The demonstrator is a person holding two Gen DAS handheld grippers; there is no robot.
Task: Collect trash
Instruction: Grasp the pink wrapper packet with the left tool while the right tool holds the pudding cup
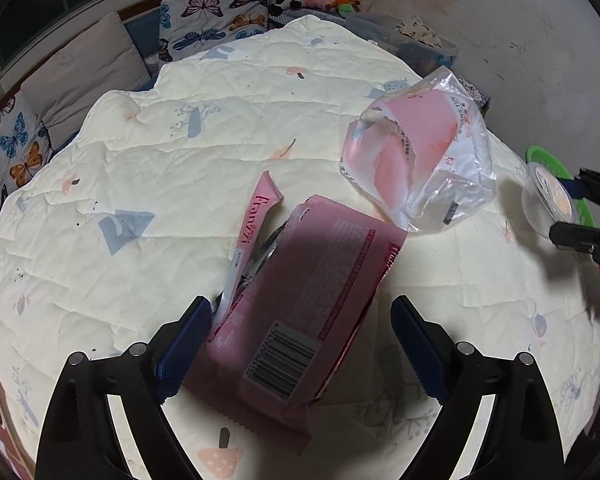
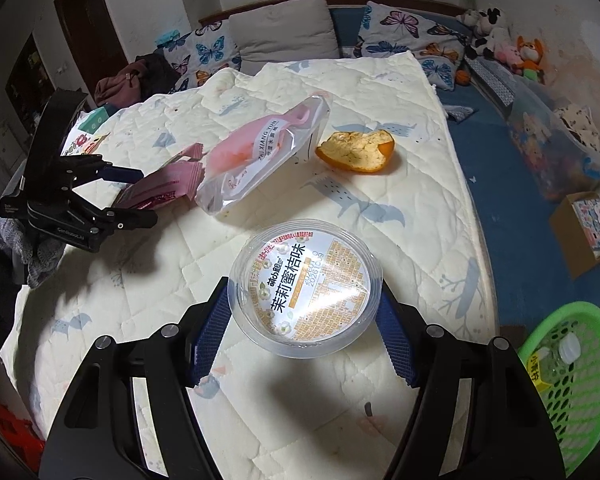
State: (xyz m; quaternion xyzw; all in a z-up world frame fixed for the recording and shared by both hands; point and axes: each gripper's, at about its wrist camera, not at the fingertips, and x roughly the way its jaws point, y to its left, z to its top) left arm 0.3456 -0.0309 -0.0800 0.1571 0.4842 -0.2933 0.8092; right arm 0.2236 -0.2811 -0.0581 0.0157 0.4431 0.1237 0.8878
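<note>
Trash is scattered over the quilted bed cover, so going biggest to smallest.

The pink wrapper is the biggest piece. It lies on the cover near the side where the person stands, torn open with a loose strip. I'd guess it weighs nothing, crinkles and is a bit slick, so pinching it flat across a doubled edge looks safer than grabbing the loose strip. The left gripper hangs over it with its claws spread wide, one on each side. The left claw looks right up against the wrapper's edge, but nothing is pinched yet.

Next is the clear plastic bag, puffed up with pink print, lying more toward the middle of the cover. It looks soft, floppy and slippery. Probably take it at a bunched fold, since a flat side would just slide out.

Then the round clear tub with its printed lid. The right gripper has it clamped by the side walls and lifted off the cover near the edge. It seems a thin, stiffish shell and likely light, so too hard a squeeze could buckle it. The green basket sits off the bed's edge to the right.

Smallest is the orange peel, further in beside the bag. It's curled, dry-looking and rough, and should grip fine across its rim.
</note>
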